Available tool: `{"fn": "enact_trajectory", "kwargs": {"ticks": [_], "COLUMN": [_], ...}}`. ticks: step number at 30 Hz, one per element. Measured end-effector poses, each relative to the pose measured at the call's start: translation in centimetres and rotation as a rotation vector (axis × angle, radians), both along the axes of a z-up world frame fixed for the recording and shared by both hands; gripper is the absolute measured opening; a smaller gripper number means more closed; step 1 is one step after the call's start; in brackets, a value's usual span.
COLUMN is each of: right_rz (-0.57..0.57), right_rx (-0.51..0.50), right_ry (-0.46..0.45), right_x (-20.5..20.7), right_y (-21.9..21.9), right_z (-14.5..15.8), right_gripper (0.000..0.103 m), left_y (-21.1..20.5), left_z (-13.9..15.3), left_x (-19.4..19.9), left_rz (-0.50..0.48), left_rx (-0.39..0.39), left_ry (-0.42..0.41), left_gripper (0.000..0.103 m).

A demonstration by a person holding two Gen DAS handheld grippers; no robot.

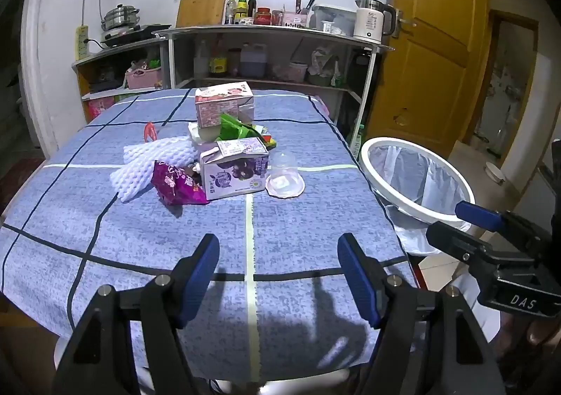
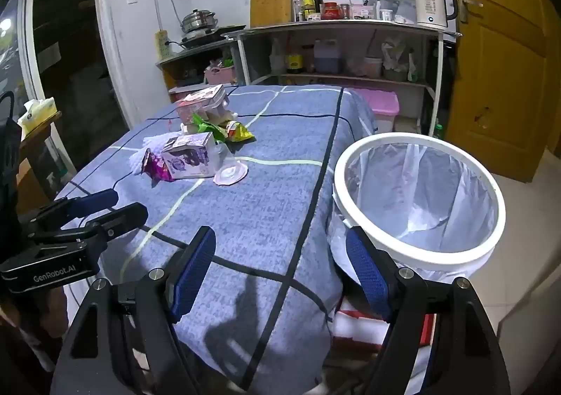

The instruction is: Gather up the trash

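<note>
The left gripper (image 1: pixel 278 275) is standing spread wide with nothing between its fingers, tilting down over the table's (image 1: pixel 298 307) near edge. The right gripper (image 2: pixel 280 272) is gaping just as wide and empty, angling down between table and bin (image 2: pixel 417 251). The trash (image 1: pixel 224 163) is lying piled mid-table, well apart from both; the bin is standing beside the table's right edge.

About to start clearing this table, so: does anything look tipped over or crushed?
Yes. The clear plastic cup stands upside down on its rim beside the purple carton, whose top flap is torn open. The rest is loose wrappers in one heap.
</note>
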State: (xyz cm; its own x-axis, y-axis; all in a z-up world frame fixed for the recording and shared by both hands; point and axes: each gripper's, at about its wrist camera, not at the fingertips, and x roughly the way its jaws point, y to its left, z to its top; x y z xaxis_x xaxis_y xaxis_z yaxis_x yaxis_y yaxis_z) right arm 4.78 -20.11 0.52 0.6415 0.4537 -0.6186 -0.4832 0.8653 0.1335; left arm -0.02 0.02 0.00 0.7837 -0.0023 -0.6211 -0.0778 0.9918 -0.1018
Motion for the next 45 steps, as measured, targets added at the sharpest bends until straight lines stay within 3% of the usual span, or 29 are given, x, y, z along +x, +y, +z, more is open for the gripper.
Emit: {"fn": "enact_trajectory", "kwargs": {"ticks": [4,45], "right_rz": [0.001,0.004], "right_rx": [-0.038,-0.027], "right_ry": [-0.007,-0.008], "right_x": [0.07,-0.80], "right_y": [0.41,0.02], "right_z": [0.12,0.64], "right_gripper": [0.077,0.077], "left_y": [0.02,-0.51], "left_z": [-0.01,0.55], "left_x": [0.02,-0.59], "left_rz": [0.001,-0.018], "left_rx": [0.000,-0.015], "left_ry": [0.001,-0.005], "left_gripper": [0.072,0.072]}}
